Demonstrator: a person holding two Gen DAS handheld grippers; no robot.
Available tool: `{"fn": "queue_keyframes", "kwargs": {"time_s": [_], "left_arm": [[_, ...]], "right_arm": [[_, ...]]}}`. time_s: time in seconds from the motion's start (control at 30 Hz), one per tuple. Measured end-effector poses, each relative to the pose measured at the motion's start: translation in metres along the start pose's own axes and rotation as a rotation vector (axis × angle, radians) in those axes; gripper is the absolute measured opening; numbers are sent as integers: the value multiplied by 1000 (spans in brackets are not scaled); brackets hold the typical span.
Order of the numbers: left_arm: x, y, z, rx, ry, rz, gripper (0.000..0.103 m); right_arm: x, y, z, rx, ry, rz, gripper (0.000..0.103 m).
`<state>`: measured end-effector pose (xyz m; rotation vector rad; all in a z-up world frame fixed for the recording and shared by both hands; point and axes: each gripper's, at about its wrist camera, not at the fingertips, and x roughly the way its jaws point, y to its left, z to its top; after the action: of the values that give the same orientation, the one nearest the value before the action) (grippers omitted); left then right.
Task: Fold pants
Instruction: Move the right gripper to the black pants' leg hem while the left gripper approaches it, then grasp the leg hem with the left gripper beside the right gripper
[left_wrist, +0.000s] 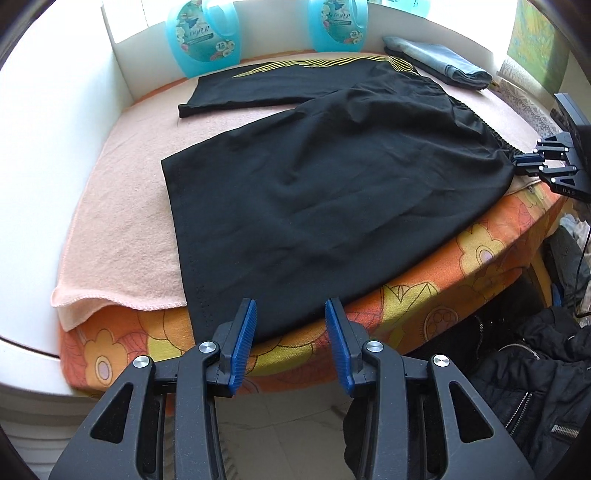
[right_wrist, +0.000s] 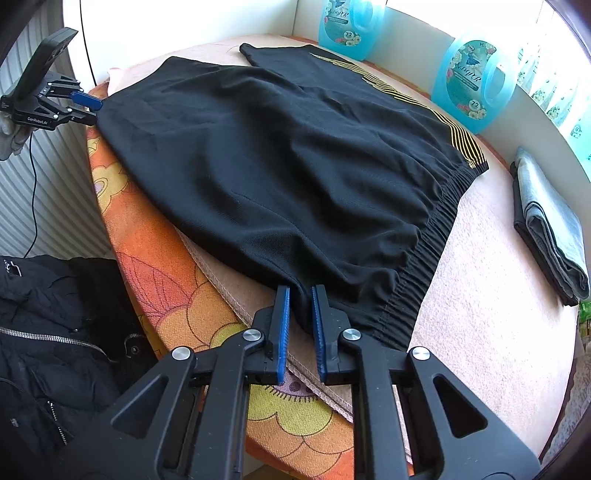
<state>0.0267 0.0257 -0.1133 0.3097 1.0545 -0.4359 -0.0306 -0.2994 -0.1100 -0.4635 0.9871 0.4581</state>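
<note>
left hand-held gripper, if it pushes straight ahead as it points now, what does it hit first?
Most likely the hem of the black pants. The left hand-held gripper is open, with that hem lying just beyond its fingertips at the table edge. Its height over the cloth is unclear, so it might skim above it.

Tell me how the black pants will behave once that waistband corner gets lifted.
Probably floppy: the black pants lie in soft wrinkles. Likely light, since the right gripper pinches only a thin corner. The far leg may drag across the pink towel.
</note>
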Motion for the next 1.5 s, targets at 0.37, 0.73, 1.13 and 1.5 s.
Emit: {"fn": "queue_keyframes", "kwargs": {"time_s": [0.37,0.73,1.13,1.5], "left_arm": [[4,-7,0,172,34,83,38],[4,-15,0,191,28,47,41],[-2,11,10,27,-84,26,4],[-24,34,44,-22,-247,39,3]], "right_arm": [[-10,-15,15,69,-60,-74,3],[-17,-36,53,122,-114,-132,3],[-31,-36,60,140,-167,-153,3],[-46,-31,52,120,-191,-151,3]]}}
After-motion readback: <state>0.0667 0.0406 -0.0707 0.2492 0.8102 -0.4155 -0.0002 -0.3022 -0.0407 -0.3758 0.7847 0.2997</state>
